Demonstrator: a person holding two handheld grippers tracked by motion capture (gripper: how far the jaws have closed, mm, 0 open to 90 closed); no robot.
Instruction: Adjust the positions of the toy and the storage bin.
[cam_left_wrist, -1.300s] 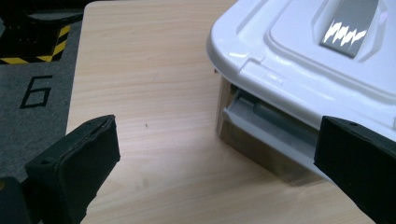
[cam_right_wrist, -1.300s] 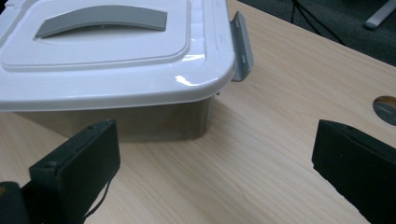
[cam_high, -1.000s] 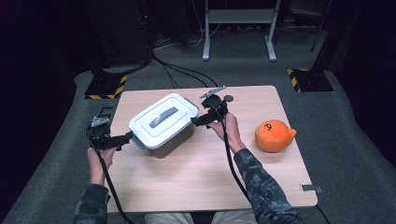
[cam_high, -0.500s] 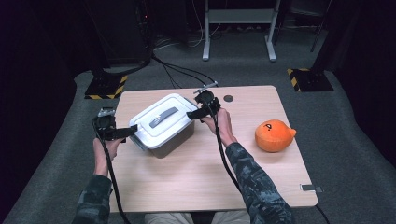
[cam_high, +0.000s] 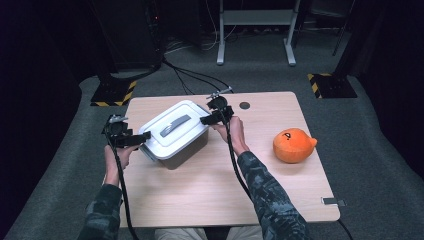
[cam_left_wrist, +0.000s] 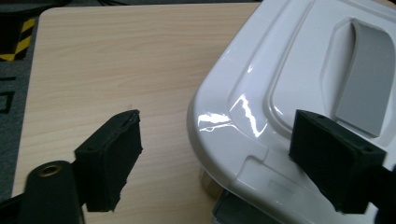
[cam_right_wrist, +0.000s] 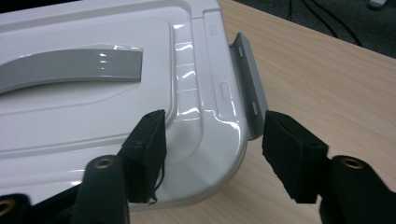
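A white plastic storage box with a grey lid handle (cam_high: 175, 134) sits at about 10 o'clock on the light wooden table (cam_high: 210, 200). The left gripper (cam_left_wrist: 224, 158), jaws wide, straddles the lid's near-left corner; the right gripper (cam_right_wrist: 212, 156), jaws wide, brackets the far-right corner beside a raised grey side latch (cam_right_wrist: 250, 88). Likely risks: closing on a rounded, glossy corner may let the pads slip, and uneven pulls could skew the lid or slide the box. An orange plush toy (cam_high: 294, 145) lies well apart at 3 o'clock.

A dim lab: hazard-striped stand bases (cam_high: 114, 93), floor cables (cam_high: 192, 77), grey carpet (cam_high: 260, 75).
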